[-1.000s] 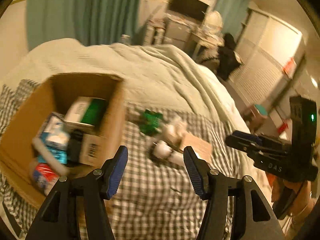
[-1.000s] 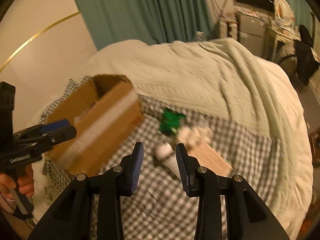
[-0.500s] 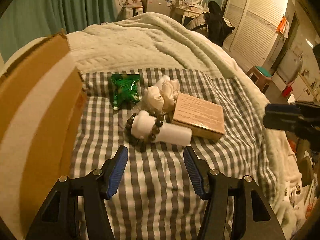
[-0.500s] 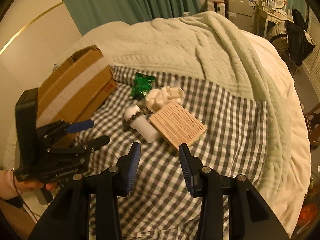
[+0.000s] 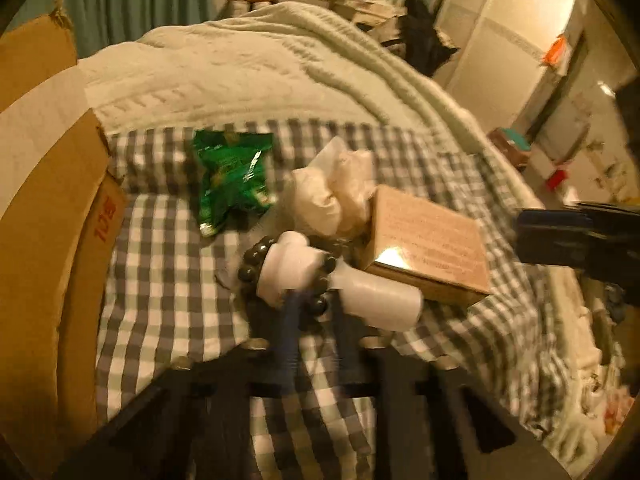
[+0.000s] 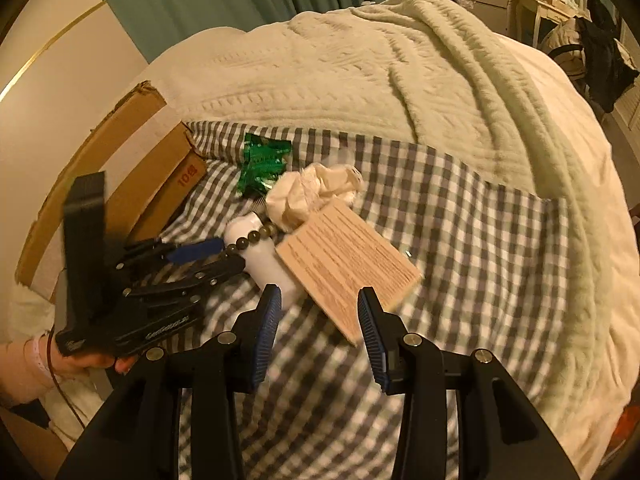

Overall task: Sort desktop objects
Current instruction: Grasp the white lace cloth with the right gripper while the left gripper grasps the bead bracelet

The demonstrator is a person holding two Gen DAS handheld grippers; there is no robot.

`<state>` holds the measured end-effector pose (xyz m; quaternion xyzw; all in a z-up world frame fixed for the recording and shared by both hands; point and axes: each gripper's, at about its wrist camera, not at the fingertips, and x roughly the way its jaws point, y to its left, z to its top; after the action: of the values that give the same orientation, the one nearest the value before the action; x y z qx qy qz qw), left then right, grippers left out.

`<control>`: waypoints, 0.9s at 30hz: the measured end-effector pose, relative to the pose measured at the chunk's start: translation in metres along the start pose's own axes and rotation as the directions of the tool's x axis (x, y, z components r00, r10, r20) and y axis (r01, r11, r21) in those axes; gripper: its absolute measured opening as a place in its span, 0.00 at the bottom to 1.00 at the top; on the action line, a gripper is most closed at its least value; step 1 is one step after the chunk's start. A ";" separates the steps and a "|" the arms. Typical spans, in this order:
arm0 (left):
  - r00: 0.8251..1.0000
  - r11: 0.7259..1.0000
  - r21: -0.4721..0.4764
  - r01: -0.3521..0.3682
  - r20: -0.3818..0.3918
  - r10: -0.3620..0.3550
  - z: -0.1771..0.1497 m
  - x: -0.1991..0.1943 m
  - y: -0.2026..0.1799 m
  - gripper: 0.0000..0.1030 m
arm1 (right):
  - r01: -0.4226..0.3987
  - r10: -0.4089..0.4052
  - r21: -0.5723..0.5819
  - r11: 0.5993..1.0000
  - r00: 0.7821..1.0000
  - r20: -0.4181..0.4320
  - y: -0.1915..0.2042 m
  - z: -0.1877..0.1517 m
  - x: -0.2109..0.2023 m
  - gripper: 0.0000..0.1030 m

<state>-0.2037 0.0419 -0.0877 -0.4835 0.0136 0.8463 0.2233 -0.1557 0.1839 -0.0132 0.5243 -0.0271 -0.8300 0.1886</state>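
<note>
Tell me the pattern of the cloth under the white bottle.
A grey-and-white check on the cloth beneath the white bottle, clearest in the right wrist view.

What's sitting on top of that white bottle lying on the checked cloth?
A dark bead bracelet is looped around the white bottle near its cap end. The left tool is closing at the beads. Whether the bracelet continues underneath the bottle is hidden.

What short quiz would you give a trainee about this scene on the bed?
1. True or false: the bead bracelet is looped around the white bottle.
2. The snack packet is: A red, B green, C blue.
3. Fill in: the jaws of the right tool stand ___.
Key: 1 true; 2 B; 3 open.
</note>
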 end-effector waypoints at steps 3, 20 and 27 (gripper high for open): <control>1.000 0.999 -0.038 0.013 0.007 -0.013 0.005 -0.005 0.012 0.11 | -0.003 0.003 0.001 1.000 1.000 0.007 0.003 0.014 0.015 0.52; 0.999 0.994 -0.105 0.021 -0.022 -0.023 0.018 0.001 0.035 0.11 | 0.055 -0.058 -0.065 0.996 0.997 -0.045 0.024 0.065 0.105 0.08; 0.998 0.991 -0.119 0.063 0.021 -0.061 0.022 -0.017 0.030 0.11 | 0.056 -0.054 -0.067 0.996 0.998 0.023 0.023 0.065 0.063 0.08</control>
<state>-0.2263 0.0145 -0.0677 -0.4888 -0.0542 0.8424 0.2203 -0.2303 0.1307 -0.0325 0.5092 0.0131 -0.8409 0.1829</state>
